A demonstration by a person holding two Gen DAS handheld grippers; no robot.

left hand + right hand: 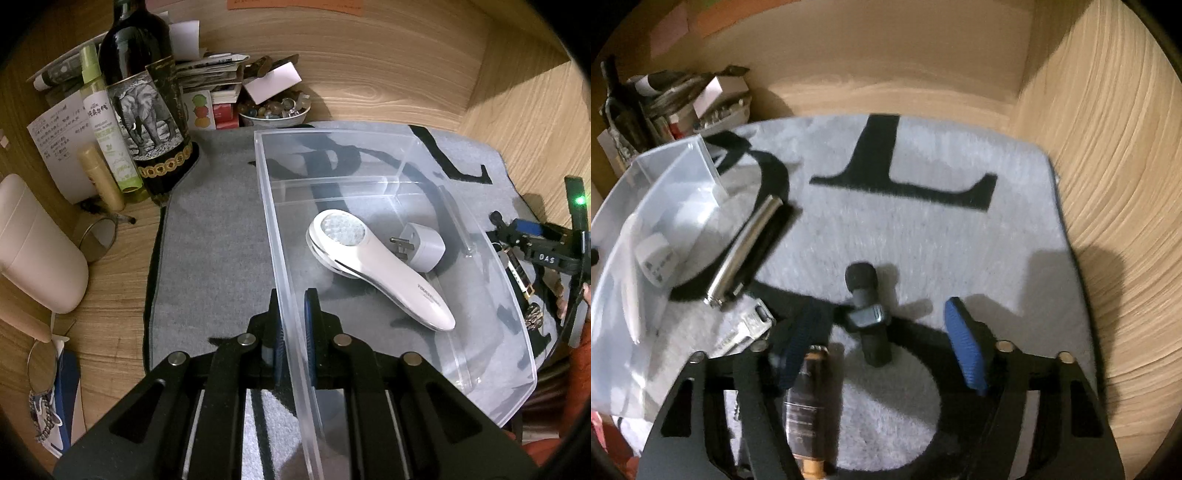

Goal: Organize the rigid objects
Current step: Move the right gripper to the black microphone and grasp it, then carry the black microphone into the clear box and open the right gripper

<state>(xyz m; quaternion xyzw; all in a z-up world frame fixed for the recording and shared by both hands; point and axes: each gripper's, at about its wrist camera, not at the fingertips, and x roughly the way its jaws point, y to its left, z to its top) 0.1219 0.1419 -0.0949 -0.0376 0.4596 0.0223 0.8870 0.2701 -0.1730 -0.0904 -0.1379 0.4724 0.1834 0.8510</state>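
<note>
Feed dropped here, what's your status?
Left gripper shut on clear bin wall. Right gripper open over black clip-on device. Nothing blocking.

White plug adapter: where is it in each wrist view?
Left wrist: adapter right of centre, inside the clear bin, beside the white handheld device.
Right wrist: adapter at far left, seen through the bin wall.
Shared landmark: the black "L" on the grey mat.
</note>
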